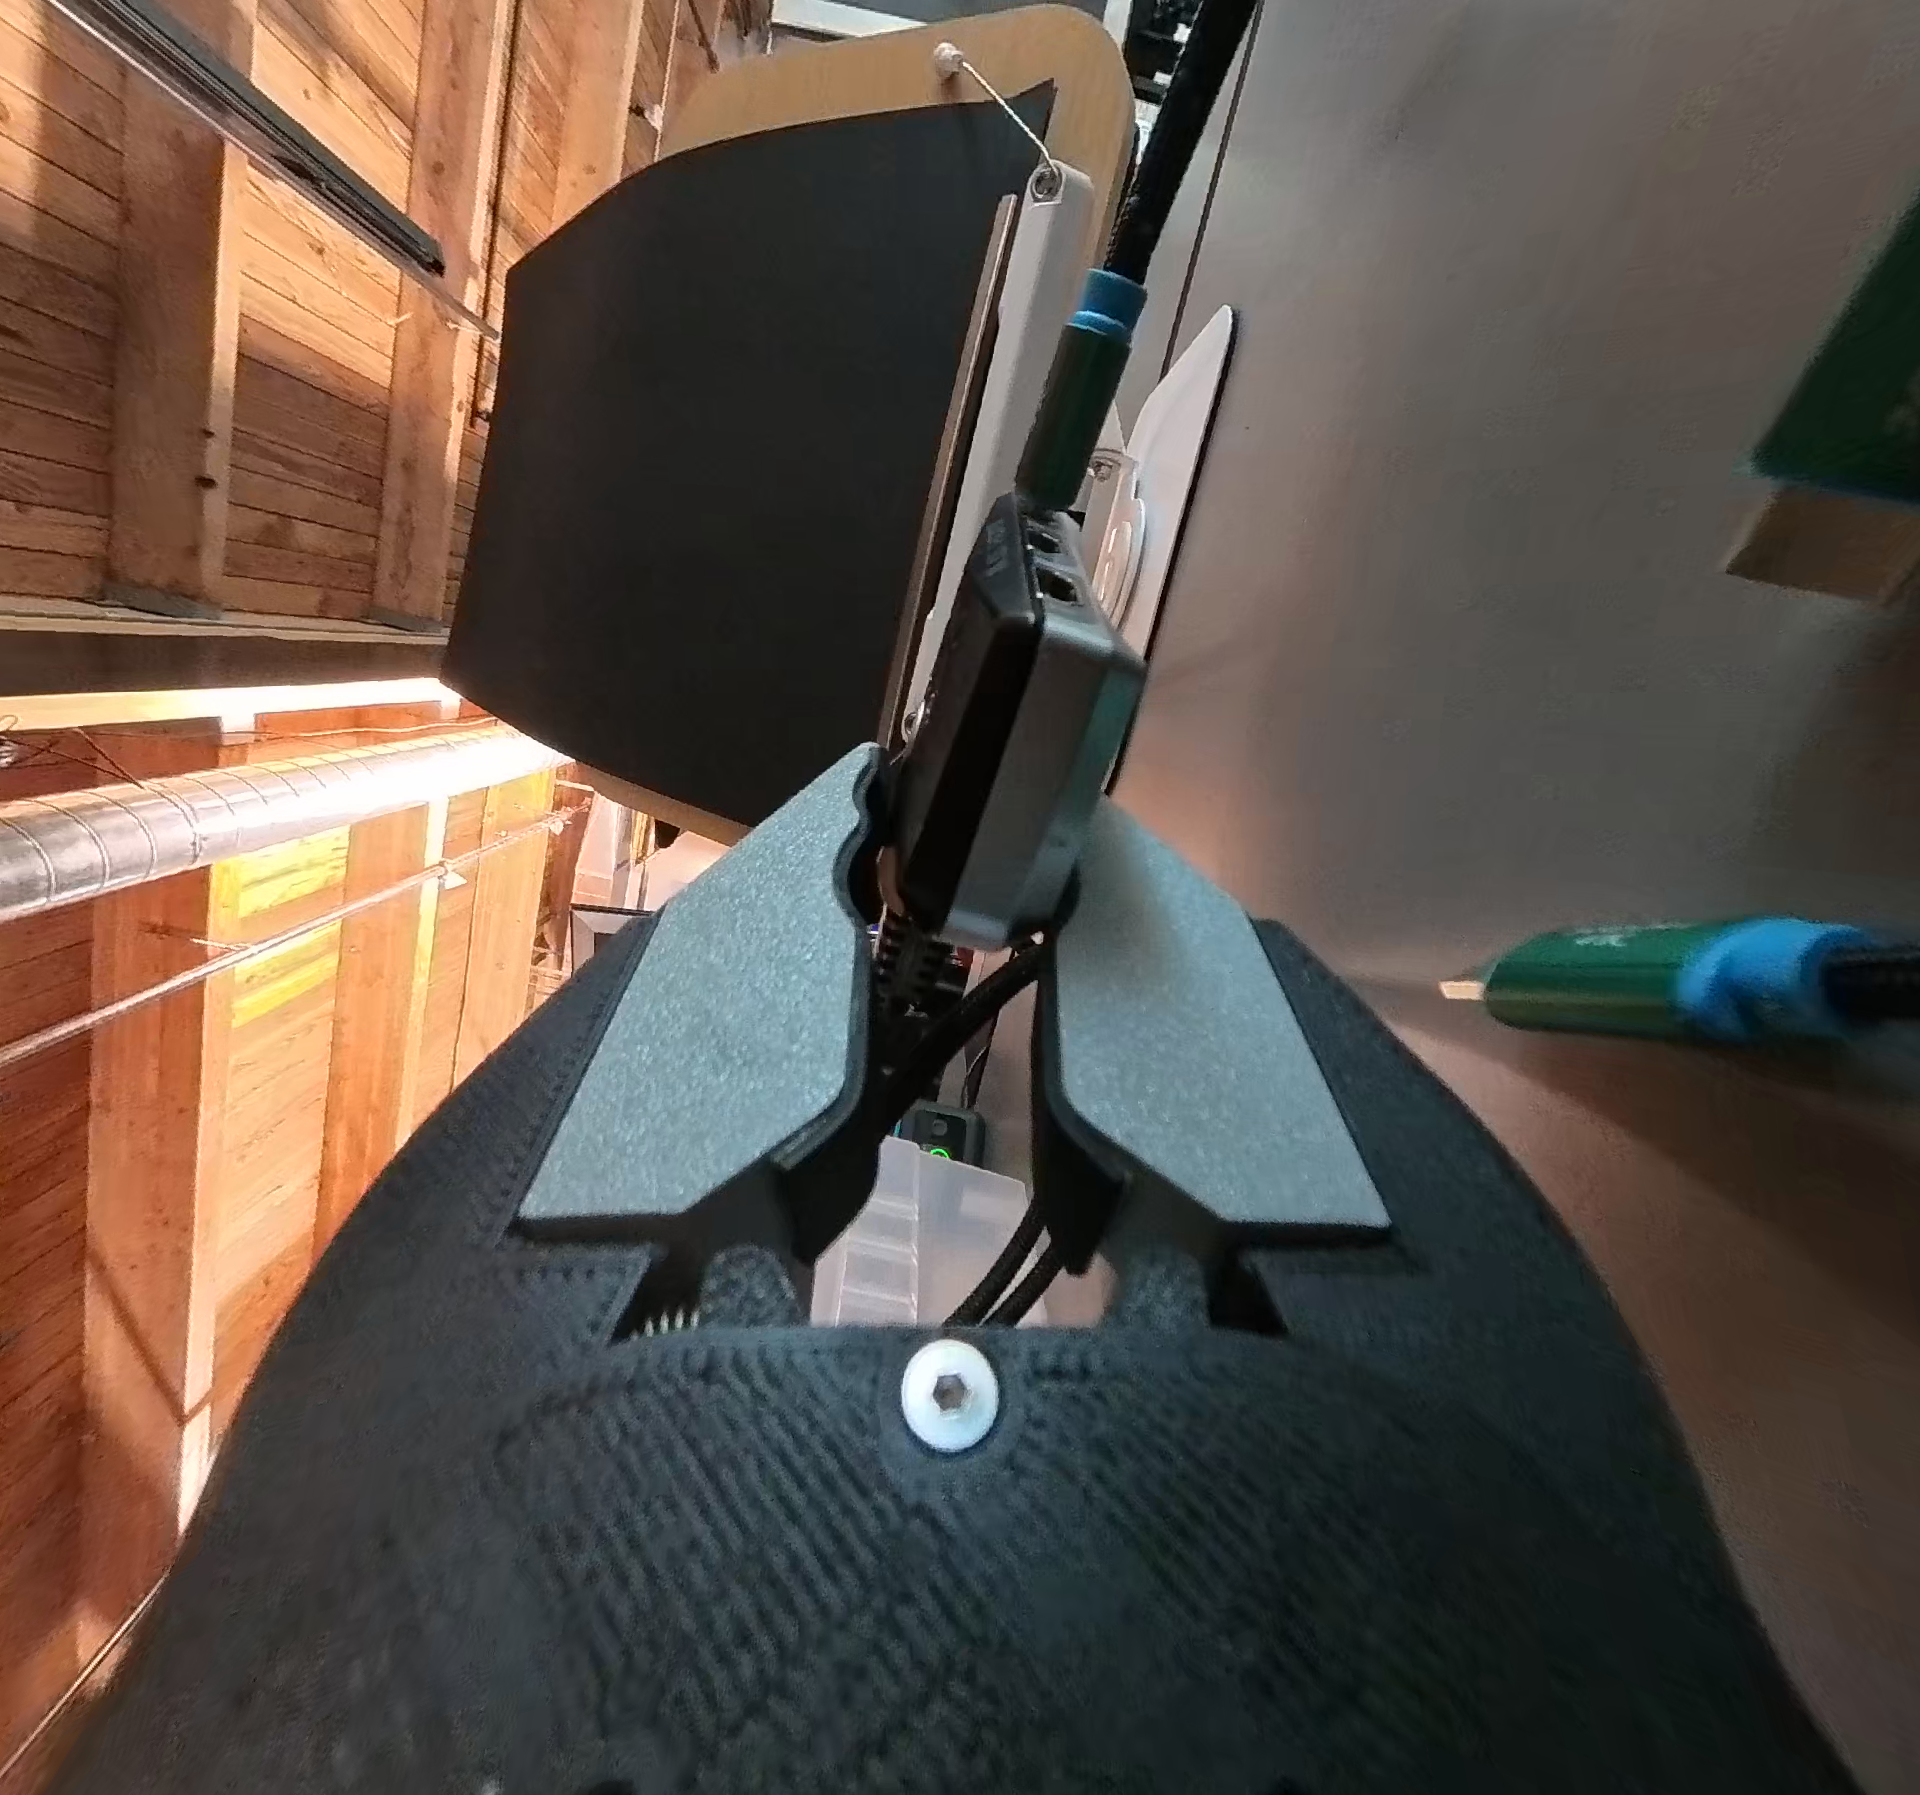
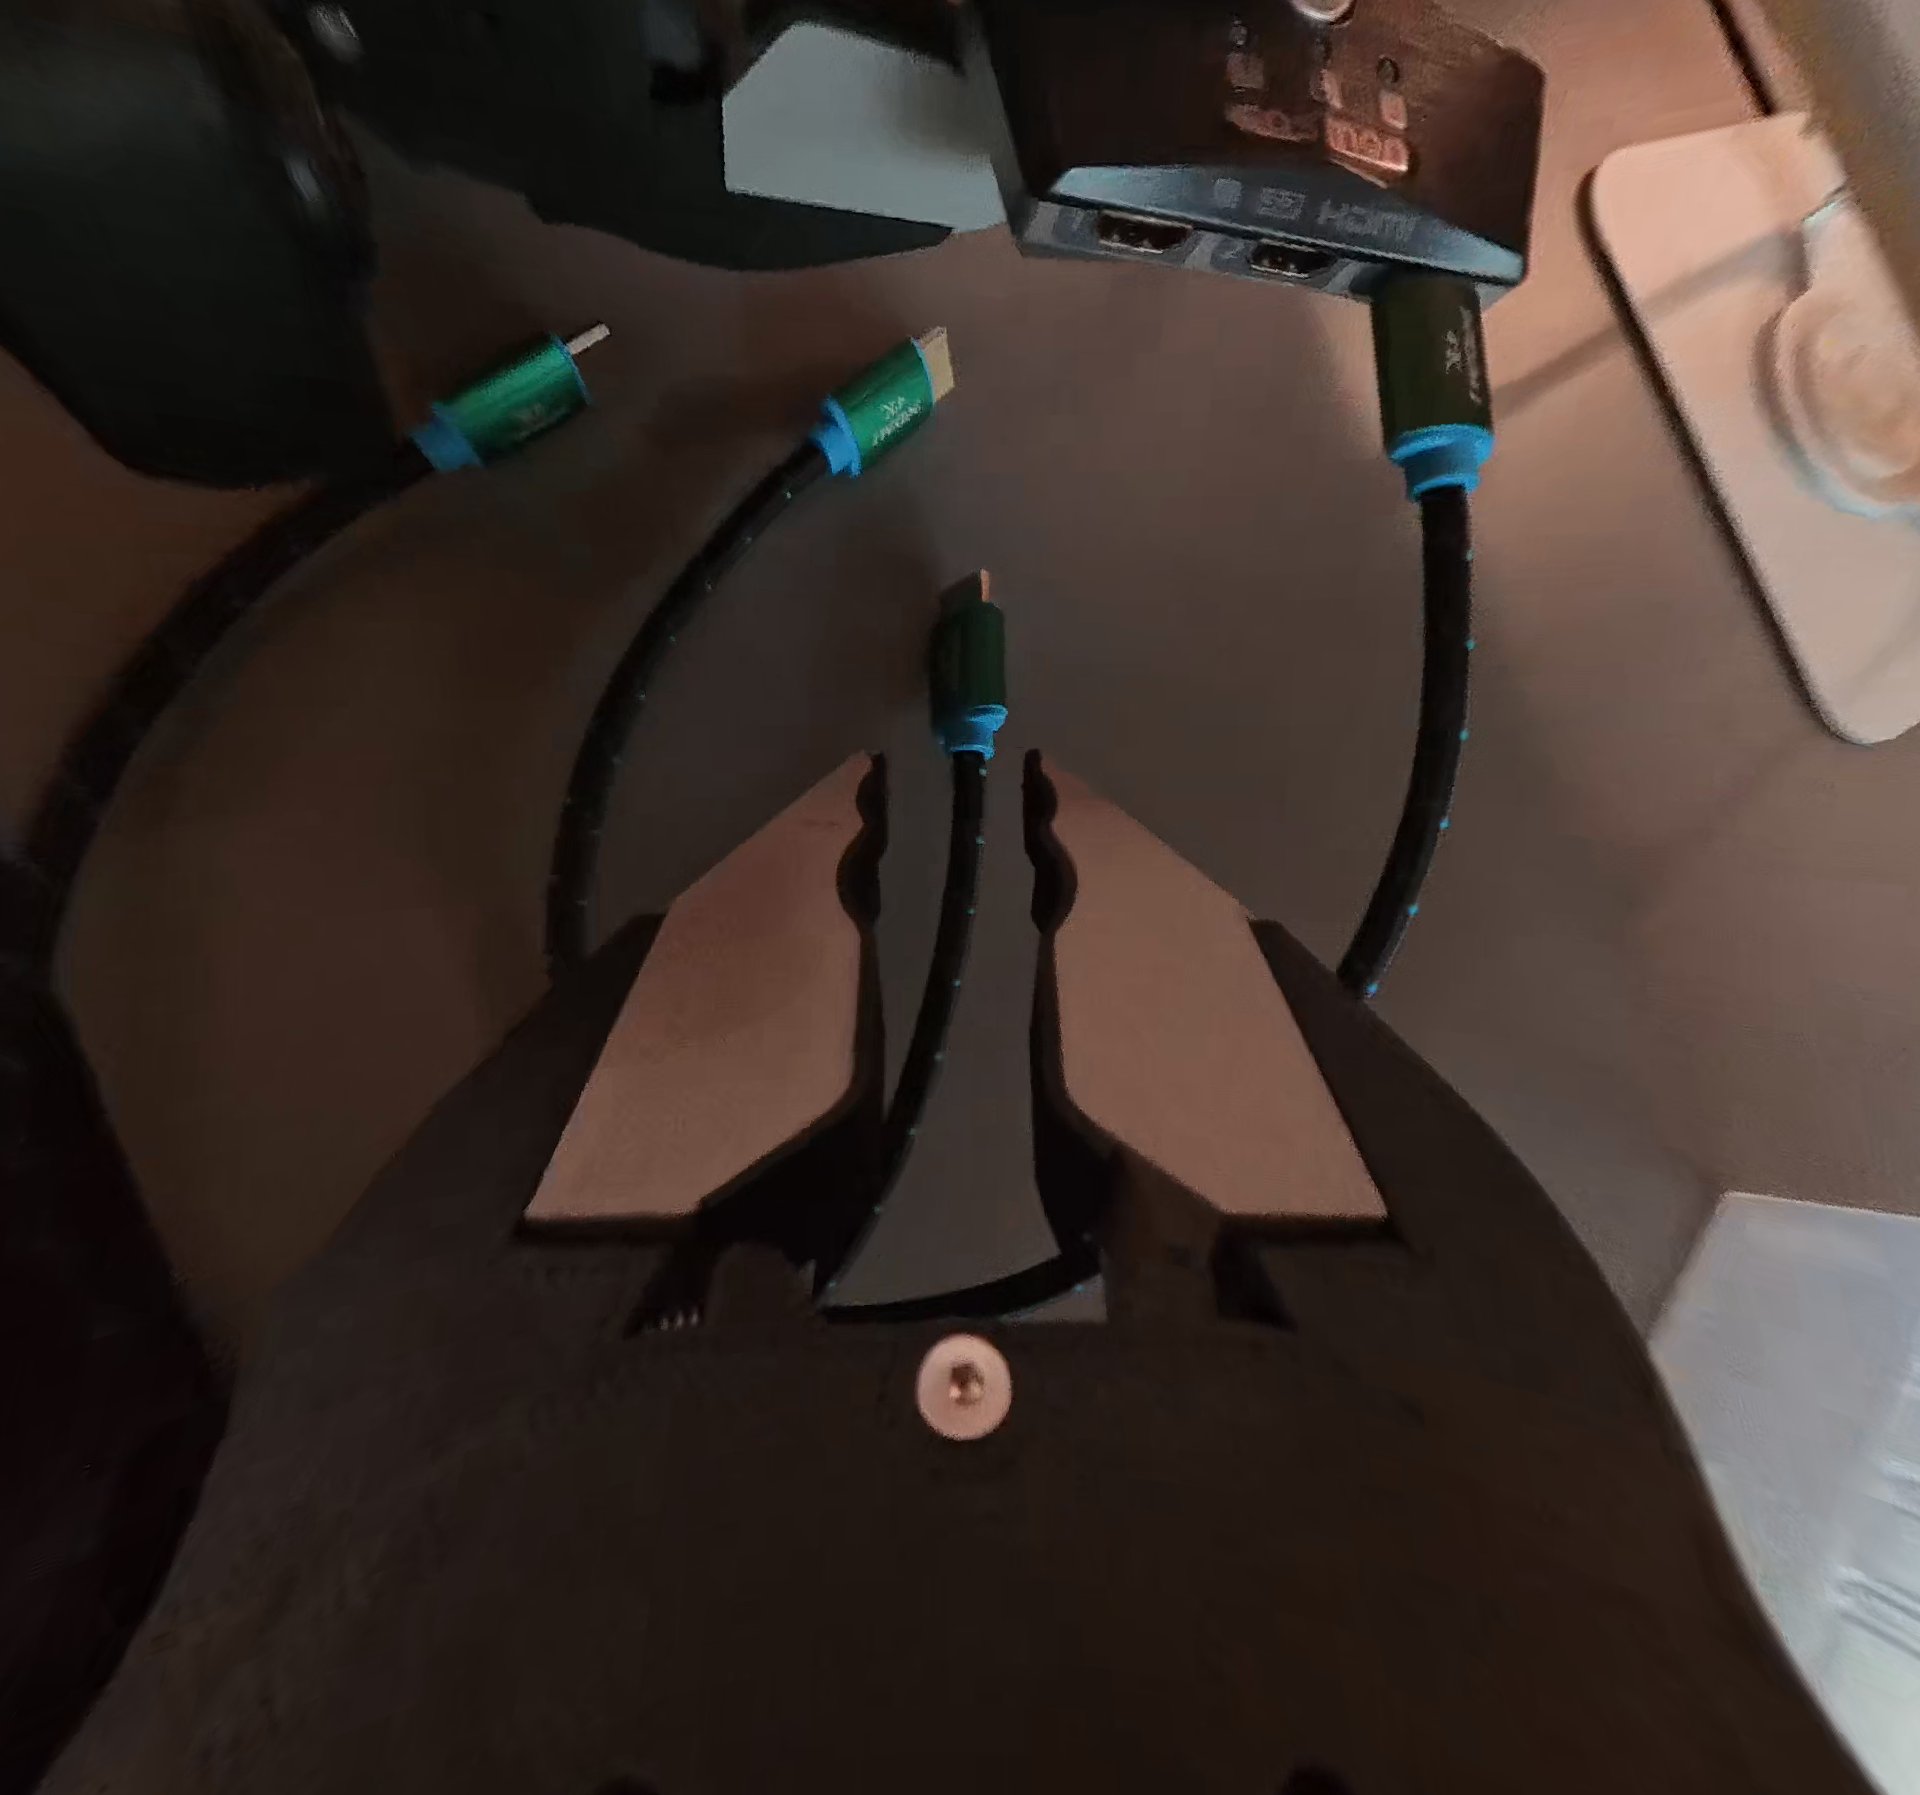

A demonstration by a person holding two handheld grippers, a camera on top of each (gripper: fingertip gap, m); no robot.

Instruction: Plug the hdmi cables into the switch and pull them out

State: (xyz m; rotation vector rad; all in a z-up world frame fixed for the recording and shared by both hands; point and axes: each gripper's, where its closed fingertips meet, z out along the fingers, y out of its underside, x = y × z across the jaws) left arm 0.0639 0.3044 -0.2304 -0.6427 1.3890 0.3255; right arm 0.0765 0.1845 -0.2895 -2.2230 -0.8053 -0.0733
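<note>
The left gripper (image 1: 971, 846) pinched the dark rectangular metal HDMI switch (image 1: 1013, 717), both pads pressed on its sides. One green-shelled, blue-collared HDMI plug (image 2: 1432, 374) sat in the switch's end port. The right gripper (image 2: 956, 769) stood spread; a loose black braided cable (image 2: 951, 914) ran between its fingers, apparently untouched, over the brown tabletop (image 2: 1195, 602).

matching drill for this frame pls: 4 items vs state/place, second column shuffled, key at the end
Items:
1. Dark grey box-shaped HDMI switch
2. Green metal plug with blue collar at the switch's right-hand port
3. Green plug just ahead of the right gripper, its black braided cable running between the fingers
4. Two green plugs at left

States:
A. Lying loose on the brown table
B. Clamped in the left gripper
C. Inserted
D. Unplugged, pads apart from its cable

Pairs: 1-B, 2-C, 3-D, 4-A
</note>
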